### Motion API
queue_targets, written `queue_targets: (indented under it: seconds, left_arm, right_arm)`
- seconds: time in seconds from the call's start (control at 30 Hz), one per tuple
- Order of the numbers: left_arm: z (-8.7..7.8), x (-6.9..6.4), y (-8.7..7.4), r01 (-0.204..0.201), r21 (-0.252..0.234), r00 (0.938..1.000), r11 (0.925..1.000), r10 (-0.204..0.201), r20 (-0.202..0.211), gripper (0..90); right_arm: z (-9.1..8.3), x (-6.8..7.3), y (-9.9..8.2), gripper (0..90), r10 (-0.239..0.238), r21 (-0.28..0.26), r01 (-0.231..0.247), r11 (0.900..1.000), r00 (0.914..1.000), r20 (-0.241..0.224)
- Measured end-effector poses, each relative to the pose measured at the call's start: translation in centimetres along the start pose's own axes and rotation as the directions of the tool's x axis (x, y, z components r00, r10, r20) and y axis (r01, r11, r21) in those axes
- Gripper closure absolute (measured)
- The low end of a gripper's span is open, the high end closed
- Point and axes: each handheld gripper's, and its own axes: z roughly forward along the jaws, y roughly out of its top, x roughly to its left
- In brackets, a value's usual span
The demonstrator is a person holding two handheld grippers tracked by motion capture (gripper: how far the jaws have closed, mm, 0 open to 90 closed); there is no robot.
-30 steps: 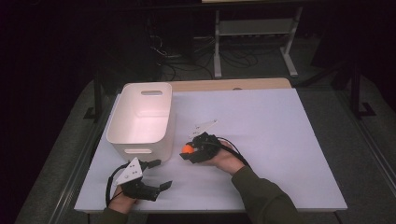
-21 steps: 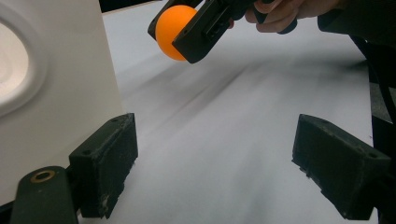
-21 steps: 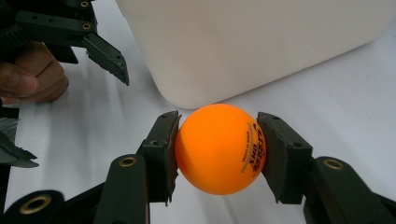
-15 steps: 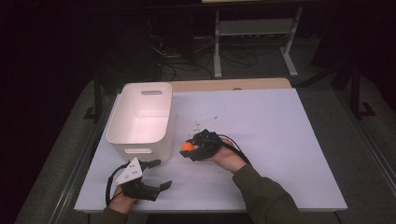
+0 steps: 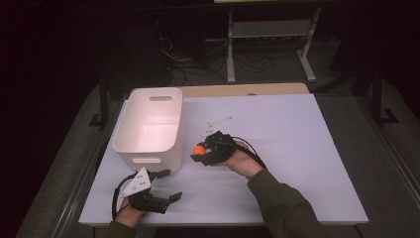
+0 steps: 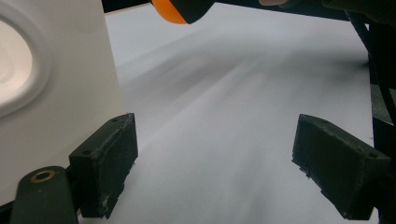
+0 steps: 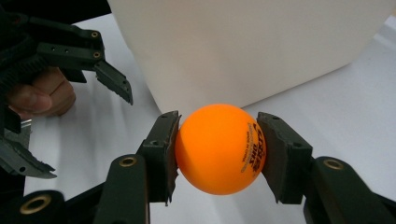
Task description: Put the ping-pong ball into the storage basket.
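jaws of right gripper (image 7: 217, 149) clamp orange ball (image 7: 219, 148)

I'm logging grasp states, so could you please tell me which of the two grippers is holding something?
The right gripper: its jaws are closed on the orange ball, beside the white bin. The left gripper is open on nothing.

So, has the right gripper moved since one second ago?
No. The right gripper, shut on the ball, sits at the same spot beside the bin.
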Motion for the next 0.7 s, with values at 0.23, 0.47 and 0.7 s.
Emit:
queue_targets:
  seconds: [0.23,0.47,0.7]
  left_arm:
    - [0.0,0.1,0.0,0.009,0.004,1.0,0.9999,-0.009,0.002,14.0]
    - [0.0,0.0,0.0,0.002,0.003,1.0,1.0,-0.002,0.001,14.0]
    - [0.1,0.0,0.0,0.004,0.005,1.0,1.0,-0.004,-0.002,14.0]
  right_arm:
    - [-0.4,0.0,0.8,49.4,-0.002,-0.004,0.002,1.0,1.0,-0.002]
    - [-1.0,-0.3,1.7,49.4,0.003,-0.008,-0.003,1.0,1.0,-0.003]
    - [-1.9,-0.5,2.6,49.4,-0.004,-0.013,0.004,0.9999,1.0,0.004]
